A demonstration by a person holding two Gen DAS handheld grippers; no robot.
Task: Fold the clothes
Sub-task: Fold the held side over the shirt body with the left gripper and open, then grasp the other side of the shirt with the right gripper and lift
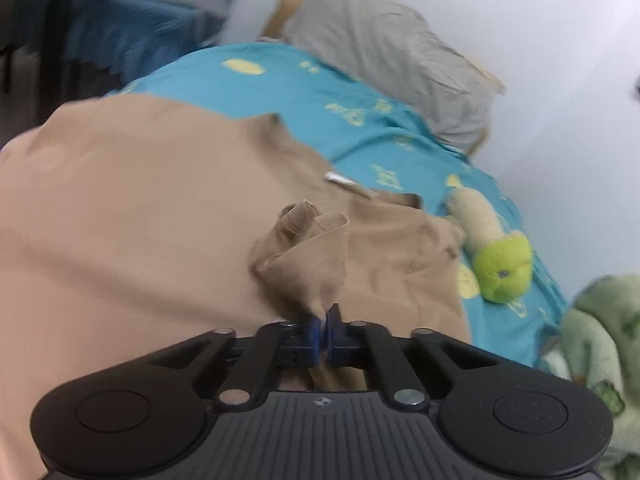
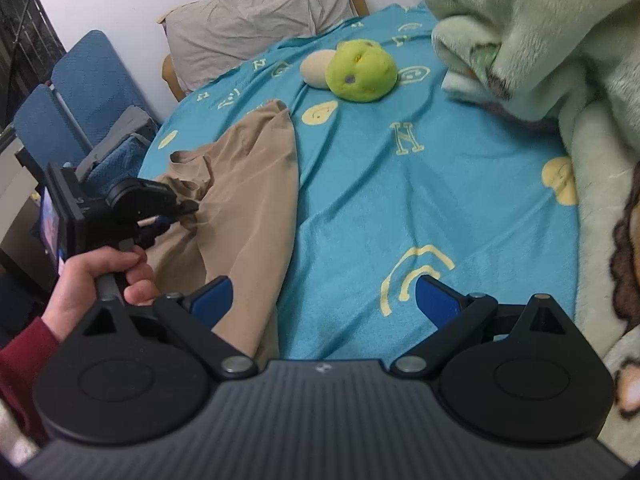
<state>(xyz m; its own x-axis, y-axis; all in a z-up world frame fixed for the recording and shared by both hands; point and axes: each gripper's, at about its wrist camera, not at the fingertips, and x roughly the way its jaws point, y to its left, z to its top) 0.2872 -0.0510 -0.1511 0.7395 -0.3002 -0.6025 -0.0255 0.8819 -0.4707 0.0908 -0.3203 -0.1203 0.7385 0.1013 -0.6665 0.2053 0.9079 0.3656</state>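
A teal bedsheet with yellow prints covers the bed. On it, toward the head, lies a green and cream plush toy. A grey pillow rests at the sheet's far end, a pale green fleece blanket is heaped along its right edge, and blue chairs stand beyond its left edge.

Tan garment motion-blurred and cut off at left edge; plush toy's body mostly hidden.
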